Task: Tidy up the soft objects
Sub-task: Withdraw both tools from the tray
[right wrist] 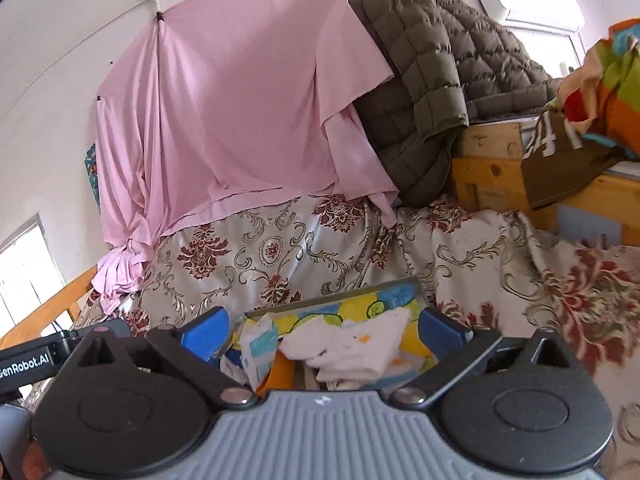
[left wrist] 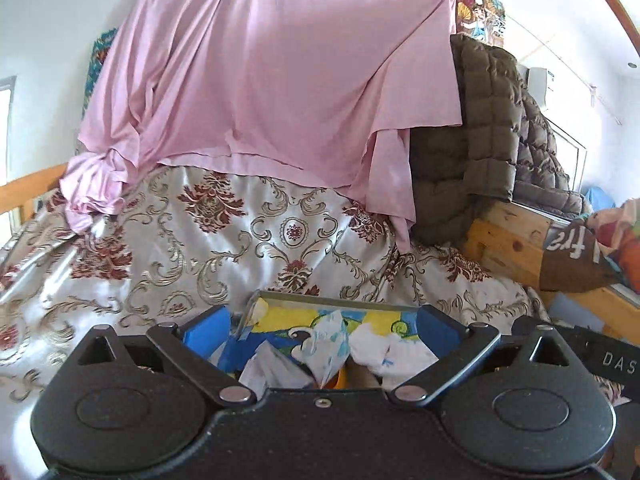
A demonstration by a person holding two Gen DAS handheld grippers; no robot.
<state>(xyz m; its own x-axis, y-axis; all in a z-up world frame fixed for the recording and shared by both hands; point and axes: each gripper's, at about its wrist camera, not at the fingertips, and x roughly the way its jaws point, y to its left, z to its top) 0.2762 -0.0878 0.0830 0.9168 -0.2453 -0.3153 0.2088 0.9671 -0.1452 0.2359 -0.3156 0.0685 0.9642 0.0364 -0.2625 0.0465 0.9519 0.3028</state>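
Both tools, left tool [left wrist: 320,330] and right tool [right wrist: 322,330], stand apart and empty above the tray [right wrist: 336,302]; small cloths [right wrist: 356,344] lie inside. Next needs another soft item.

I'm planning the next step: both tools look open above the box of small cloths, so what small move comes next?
Probably lower the right tool onto the loose white cloth in the box; its jaws stand wide, nothing is held, and that cloth lies on top.
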